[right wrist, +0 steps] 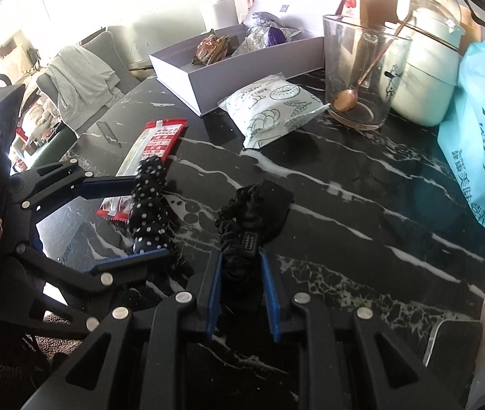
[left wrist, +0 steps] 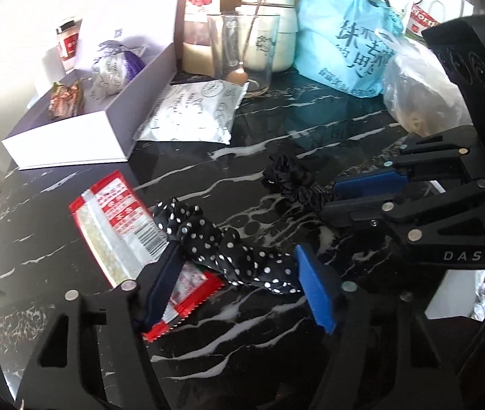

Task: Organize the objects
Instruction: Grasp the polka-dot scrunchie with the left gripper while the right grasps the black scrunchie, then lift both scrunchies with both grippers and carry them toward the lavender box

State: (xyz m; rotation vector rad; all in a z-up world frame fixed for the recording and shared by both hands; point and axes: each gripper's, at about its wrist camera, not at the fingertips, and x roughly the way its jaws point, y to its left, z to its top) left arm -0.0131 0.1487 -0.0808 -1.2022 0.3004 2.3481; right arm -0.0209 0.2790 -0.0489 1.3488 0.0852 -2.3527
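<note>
my left gripper (left wrist: 239, 275) sits low over the black marble table (left wrist: 310, 130) with its blue pads on either side of the polka-dot scrunchie (left wrist: 228, 249). the jaws stand partly apart; i cannot tell whether the pads actually press the cloth or only flank it. the scrunchie is stretched into a long band: in the left wrist view its long axis runs from upper left, where one end lies on the red snack packet (left wrist: 119, 225), down to the lower right, ending near the right-hand pad. in the right wrist view the same band (right wrist: 150, 205) stands nearly upright in the frame between the left gripper's two fingers.

my right gripper (right wrist: 240, 266) is clamped on the plain black scrunchie (right wrist: 242, 225), the pads squeezing its near end. it points away from me along the fingers, its far end bunched on the table, a small woven label facing up. in the left wrist view it (left wrist: 290, 181) runs from the right gripper's tips (left wrist: 331, 201) towards the upper left.

the two scrunchies lie near each other but apart, on open table. the red packet lies long-ways, slanting away from the left gripper towards the white box (right wrist: 242, 68). a white patterned sachet (right wrist: 269, 112) lies just beside that box, and a glass cup (right wrist: 362, 75) with a spoon stands near it.
</note>
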